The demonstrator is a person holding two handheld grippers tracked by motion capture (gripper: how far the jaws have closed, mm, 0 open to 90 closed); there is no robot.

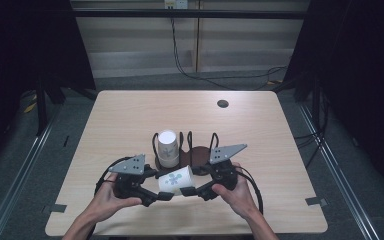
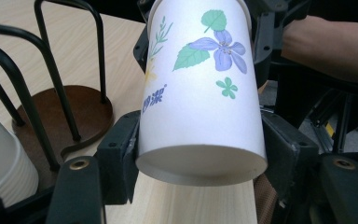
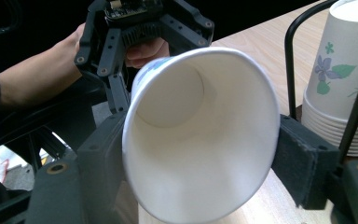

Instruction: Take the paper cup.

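Observation:
A white paper cup (image 1: 176,180) printed with purple flowers and green leaves lies on its side in the air between my two grippers, just above the table's near edge. My left gripper (image 2: 200,156) is shut on the cup's (image 2: 200,93) base end, pads pressed against both sides. My right gripper (image 3: 200,154) has its pads against the rim of the cup (image 3: 200,135), whose open mouth faces that camera. In the high view the left gripper (image 1: 164,196) and right gripper (image 1: 194,191) point at each other.
A black wire cup holder (image 1: 200,152) on a brown base stands just behind the grippers, with a stack of matching cups (image 1: 168,147) upside down in its left slot. The wooden table (image 1: 130,115) has a round cable hole (image 1: 223,103) at the back right.

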